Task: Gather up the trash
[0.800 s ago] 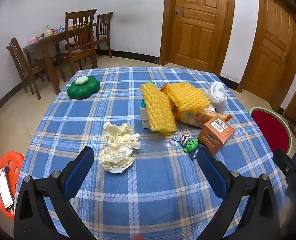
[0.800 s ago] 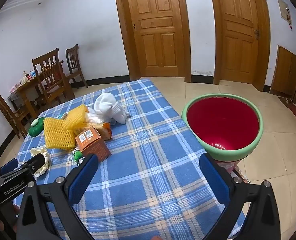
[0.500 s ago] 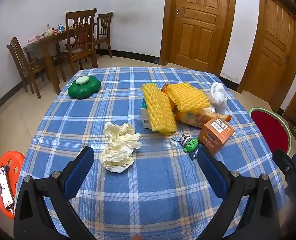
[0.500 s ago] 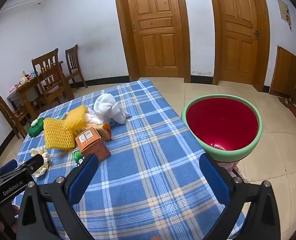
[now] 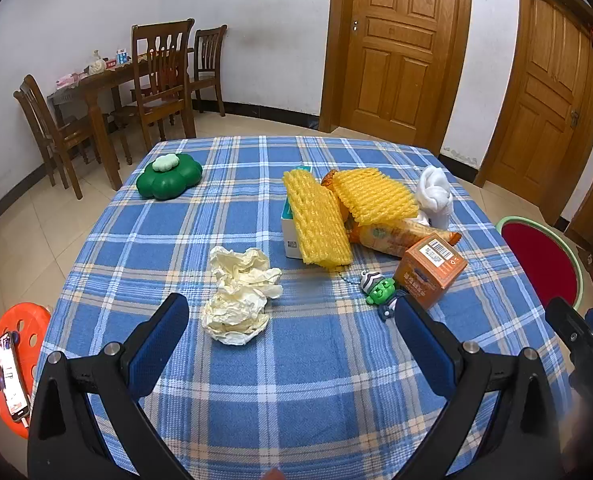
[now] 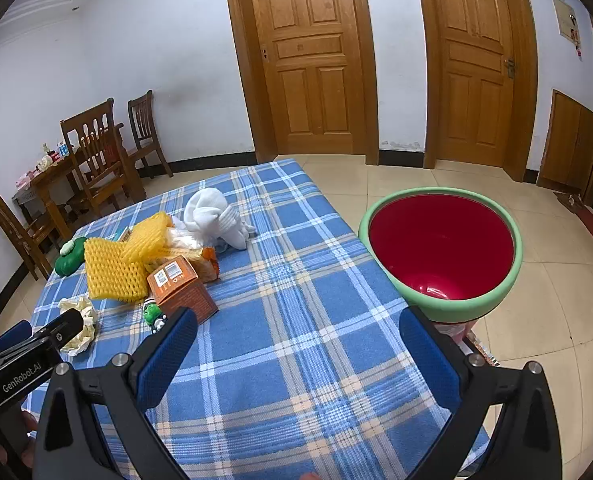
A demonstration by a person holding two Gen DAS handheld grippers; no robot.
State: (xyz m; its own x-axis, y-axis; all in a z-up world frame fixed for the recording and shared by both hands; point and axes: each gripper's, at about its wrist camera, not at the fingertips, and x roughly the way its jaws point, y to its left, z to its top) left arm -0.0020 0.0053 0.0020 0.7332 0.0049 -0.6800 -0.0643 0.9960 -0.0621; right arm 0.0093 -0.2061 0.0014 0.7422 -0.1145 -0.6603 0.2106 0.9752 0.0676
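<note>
Blue checked cloth is covering the table (image 5: 296, 380), and both tongs are hanging above its near edge, tilting down toward it. Left tongs (image 5: 292, 332) are standing wide apart and holding nothing; the crumpled paper (image 5: 240, 296) is lying just beyond them, closer to the left finger. Right tongs (image 6: 296, 344) are also spread and holding nothing. Farther away, yellow foam nets (image 5: 336, 216) are lying over a small pile. Red bin (image 6: 440, 252) is standing beside the table's right edge.
</note>
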